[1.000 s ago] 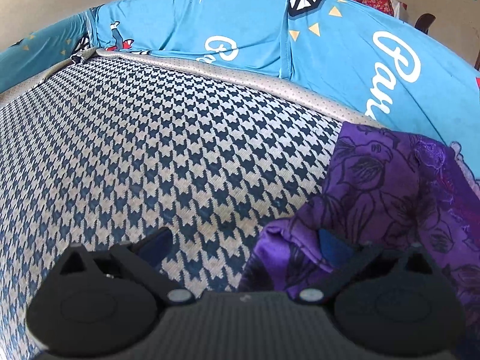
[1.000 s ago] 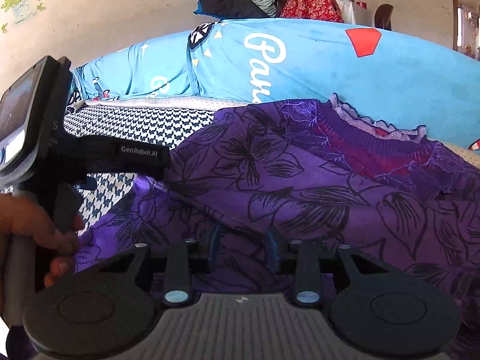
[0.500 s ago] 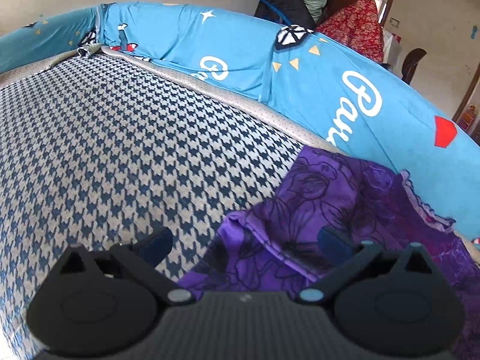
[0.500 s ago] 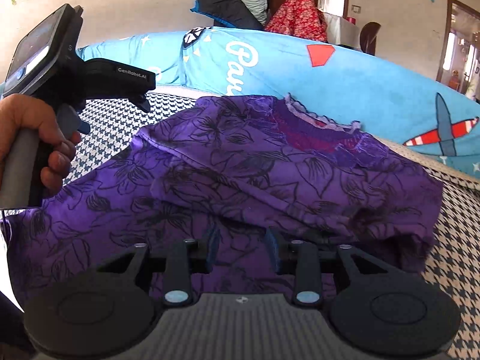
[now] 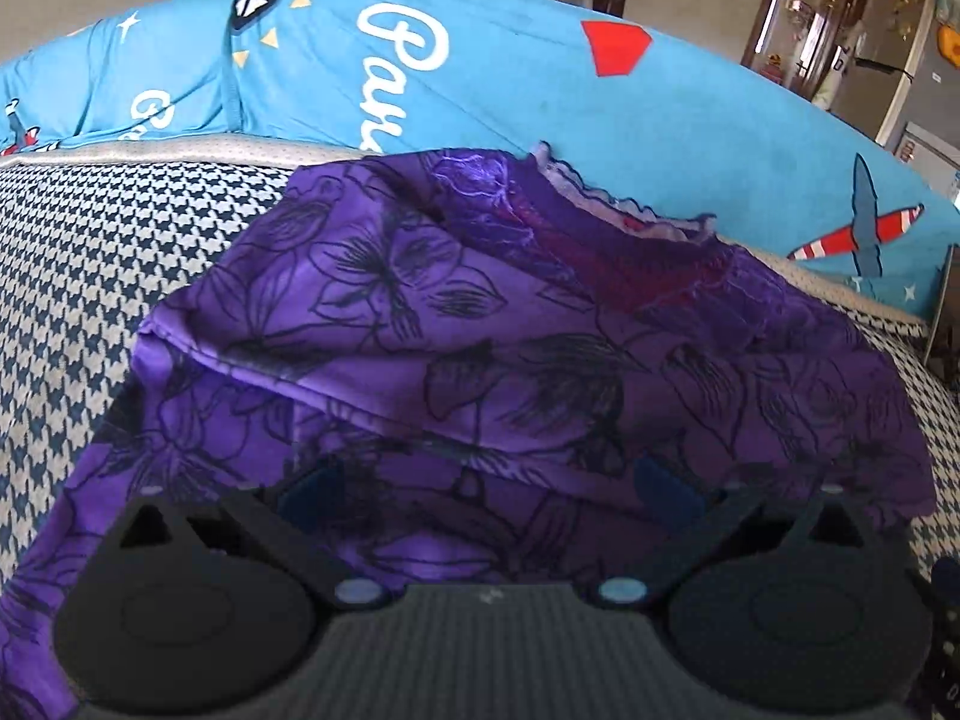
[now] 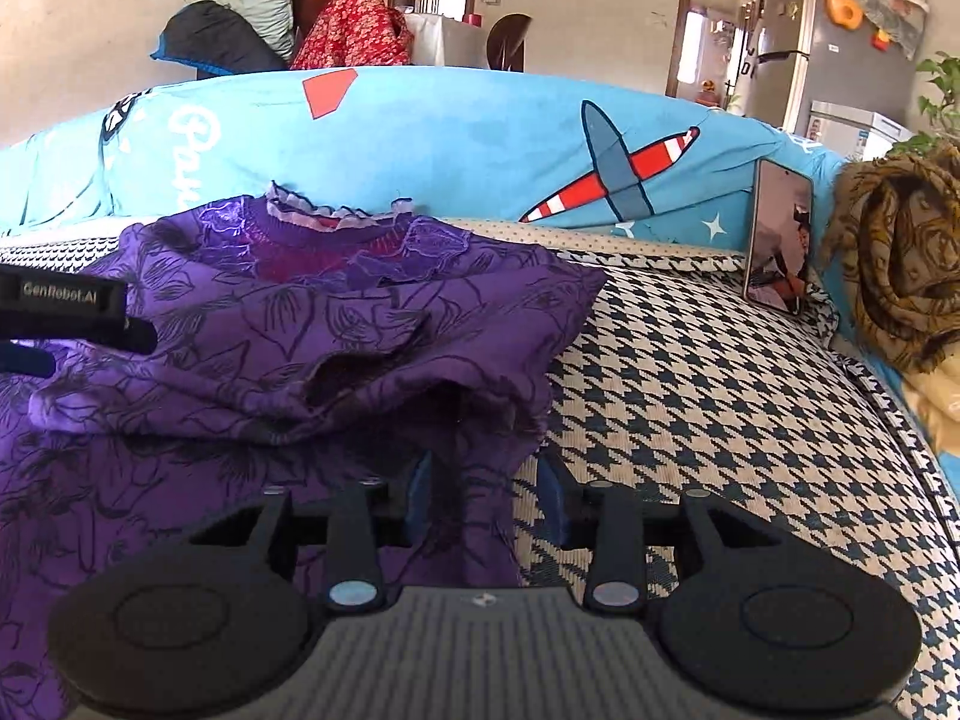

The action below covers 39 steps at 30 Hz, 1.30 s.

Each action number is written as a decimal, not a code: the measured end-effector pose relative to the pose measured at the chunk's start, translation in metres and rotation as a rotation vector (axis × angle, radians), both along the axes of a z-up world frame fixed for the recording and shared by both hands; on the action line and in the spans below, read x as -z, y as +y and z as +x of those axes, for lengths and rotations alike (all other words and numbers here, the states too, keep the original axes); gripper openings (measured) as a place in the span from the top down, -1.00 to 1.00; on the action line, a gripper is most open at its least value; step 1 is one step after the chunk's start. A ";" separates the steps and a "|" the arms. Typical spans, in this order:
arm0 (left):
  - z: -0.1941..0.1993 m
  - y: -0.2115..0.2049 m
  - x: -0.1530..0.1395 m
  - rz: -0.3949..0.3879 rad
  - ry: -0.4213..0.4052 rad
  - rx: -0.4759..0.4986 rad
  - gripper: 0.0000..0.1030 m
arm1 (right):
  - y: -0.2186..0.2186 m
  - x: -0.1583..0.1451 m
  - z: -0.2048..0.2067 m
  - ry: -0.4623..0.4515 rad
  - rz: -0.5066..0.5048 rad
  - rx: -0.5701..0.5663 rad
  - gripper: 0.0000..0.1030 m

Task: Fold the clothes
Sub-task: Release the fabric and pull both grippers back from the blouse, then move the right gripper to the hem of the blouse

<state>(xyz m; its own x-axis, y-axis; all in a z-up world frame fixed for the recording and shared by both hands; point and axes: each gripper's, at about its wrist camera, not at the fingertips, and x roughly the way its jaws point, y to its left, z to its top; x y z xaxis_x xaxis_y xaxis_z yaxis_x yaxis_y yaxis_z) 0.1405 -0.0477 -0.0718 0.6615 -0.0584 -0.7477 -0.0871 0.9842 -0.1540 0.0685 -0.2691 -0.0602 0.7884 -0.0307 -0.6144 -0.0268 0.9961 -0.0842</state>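
A purple floral garment [image 5: 480, 324] with a lace neckline [image 5: 600, 204] lies rumpled on the houndstooth cover [image 5: 90, 276]. My left gripper [image 5: 486, 492] hovers over its near part, jaws wide apart, open, with nothing pinched. In the right wrist view the same garment [image 6: 300, 324] fills the left half. My right gripper [image 6: 485, 492] is at its right edge with jaws opening. A fold of purple cloth hangs between them against the left pad, and the right pad stands clear over the cover. The left tool's black body [image 6: 66, 300] pokes in at the left.
A blue printed cushion [image 6: 480, 138] backs the seat. A phone [image 6: 777, 240] leans against it at the right, beside a bunched brown-yellow cloth [image 6: 894, 264]. Bare houndstooth cover [image 6: 720, 390] stretches right of the garment. Piled clothes and furniture stand behind.
Both grippers swung to the right. The left one came off the bare cover to above the garment. The right one reached the garment's right edge and its jaws widened a little.
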 end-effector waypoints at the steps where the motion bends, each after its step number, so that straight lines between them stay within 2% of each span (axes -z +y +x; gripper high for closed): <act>1: 0.000 -0.005 0.003 0.007 0.006 0.012 -1.00 | -0.001 0.001 0.003 0.002 0.015 -0.001 0.21; 4: 0.002 -0.010 0.006 0.019 0.015 0.025 -1.00 | 0.000 0.006 0.009 -0.006 0.029 0.004 0.16; 7: 0.004 -0.011 0.011 0.031 0.035 0.027 -1.00 | 0.002 0.013 0.014 -0.024 -0.016 0.056 0.15; 10: 0.004 -0.013 0.015 0.056 0.041 0.039 -1.00 | -0.011 0.015 0.017 -0.034 -0.035 0.179 0.18; 14: 0.002 -0.016 0.019 0.092 0.039 0.055 -1.00 | -0.037 0.018 0.020 0.014 -0.029 0.332 0.19; 16: 0.001 -0.016 0.019 0.098 0.039 0.063 -1.00 | -0.047 0.020 0.017 0.027 0.000 0.352 0.19; 19: -0.001 -0.013 0.018 0.090 0.040 0.071 -1.00 | -0.047 0.015 0.012 0.020 -0.022 0.355 0.19; 22: -0.004 -0.011 0.013 0.083 0.032 0.079 -1.00 | -0.048 0.006 0.000 0.035 0.001 0.371 0.18; 26: -0.016 -0.004 0.005 0.053 0.014 0.042 -1.00 | -0.040 -0.014 -0.021 -0.037 0.037 0.325 0.12; 29: -0.027 0.000 -0.003 0.036 -0.004 0.037 -1.00 | -0.027 -0.024 -0.028 -0.104 0.094 0.211 0.11; 34: -0.042 0.016 -0.013 0.050 -0.004 0.013 -1.00 | -0.001 -0.022 -0.020 -0.075 0.201 0.023 0.10; 36: -0.047 0.028 -0.017 0.033 0.004 -0.008 -1.00 | 0.010 -0.018 -0.013 -0.051 0.231 -0.012 0.11; 39: -0.049 0.046 -0.018 0.024 0.015 -0.063 -1.00 | 0.032 -0.014 -0.007 -0.062 0.216 -0.045 0.11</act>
